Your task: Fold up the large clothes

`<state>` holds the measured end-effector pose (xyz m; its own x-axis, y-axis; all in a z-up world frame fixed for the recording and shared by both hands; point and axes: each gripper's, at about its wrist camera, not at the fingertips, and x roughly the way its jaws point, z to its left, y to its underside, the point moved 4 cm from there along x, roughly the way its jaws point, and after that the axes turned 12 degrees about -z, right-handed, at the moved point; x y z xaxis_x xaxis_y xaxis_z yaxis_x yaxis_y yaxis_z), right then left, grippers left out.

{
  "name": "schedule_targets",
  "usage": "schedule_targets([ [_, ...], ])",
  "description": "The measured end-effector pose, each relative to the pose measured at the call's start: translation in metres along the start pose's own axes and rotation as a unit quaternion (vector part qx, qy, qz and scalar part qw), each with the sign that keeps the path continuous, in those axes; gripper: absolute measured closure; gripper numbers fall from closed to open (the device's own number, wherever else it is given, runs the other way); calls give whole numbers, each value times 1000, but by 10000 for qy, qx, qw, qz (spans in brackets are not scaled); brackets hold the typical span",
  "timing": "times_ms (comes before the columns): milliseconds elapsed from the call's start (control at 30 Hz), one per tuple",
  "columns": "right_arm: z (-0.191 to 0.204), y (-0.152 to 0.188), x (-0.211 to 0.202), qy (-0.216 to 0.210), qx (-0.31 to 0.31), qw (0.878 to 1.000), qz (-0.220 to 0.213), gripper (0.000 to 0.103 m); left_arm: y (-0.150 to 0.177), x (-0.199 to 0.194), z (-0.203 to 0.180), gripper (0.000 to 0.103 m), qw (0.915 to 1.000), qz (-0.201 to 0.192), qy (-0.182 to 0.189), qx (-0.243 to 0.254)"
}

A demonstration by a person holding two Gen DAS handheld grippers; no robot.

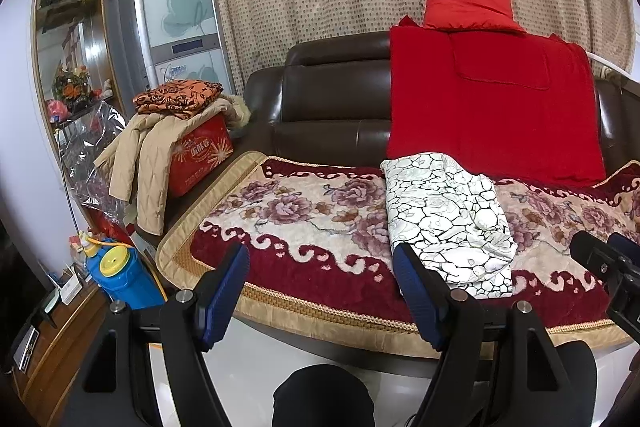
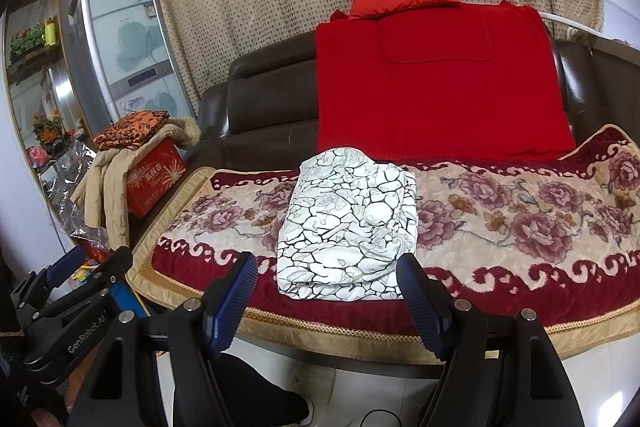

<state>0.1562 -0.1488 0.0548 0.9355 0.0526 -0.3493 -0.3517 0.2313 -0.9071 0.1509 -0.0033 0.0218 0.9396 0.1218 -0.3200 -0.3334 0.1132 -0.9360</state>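
A folded white cloth with a black cracked-stone print [image 1: 448,223] [image 2: 348,223] lies on the floral sofa cover [image 1: 304,211] [image 2: 520,223]. My left gripper [image 1: 324,259] hangs open in front of the sofa's edge, to the left of the cloth, its right finger overlapping the cloth's near corner in the view. My right gripper [image 2: 326,271] is open too, just short of the cloth's front edge, nothing between its blue pads. The left gripper [image 2: 86,265] also shows at the lower left of the right wrist view. The right gripper [image 1: 604,247] peeks in at the left wrist view's right edge.
A red blanket [image 1: 492,111] and red pillow [image 1: 468,3] rest on the brown sofa back [image 1: 332,95]. Left of the sofa stands a red box [image 1: 200,155] with a beige jacket [image 1: 148,155] and orange cloth [image 1: 178,99]. A blue container [image 1: 120,275] and a tall cabinet [image 1: 180,11] stand beyond. A person's dark foot [image 2: 244,391] is below.
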Motion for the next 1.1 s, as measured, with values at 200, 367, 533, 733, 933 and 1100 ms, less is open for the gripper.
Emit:
schedule_targets([
  [200, 3, 1, 7, 17, -70, 10000, 42, 28, 2, 6, 2, 28, 10000, 35, 0, -52],
  [367, 5, 1, 15, 70, -104, 9999, 51, 28, 2, 14, 4, 28, 9999, 56, -1, -89],
  [533, 8, -1, 25, 112, -170, 9998, 71, 28, 3, 25, 6, 28, 9999, 70, -10, -132],
  [733, 12, -4, 44, 100, -232, 9996, 138, 28, 1, 43, 7, 28, 9998, 94, -70, -178],
  [933, 14, -4, 74, 31, -315, 9991, 267, 28, 3, 66, 3, 28, 9995, 194, -144, -198],
  [1100, 5, -6, 102, -27, -255, 9989, 401, 28, 1, 87, -1, 28, 9990, 242, -242, -300],
])
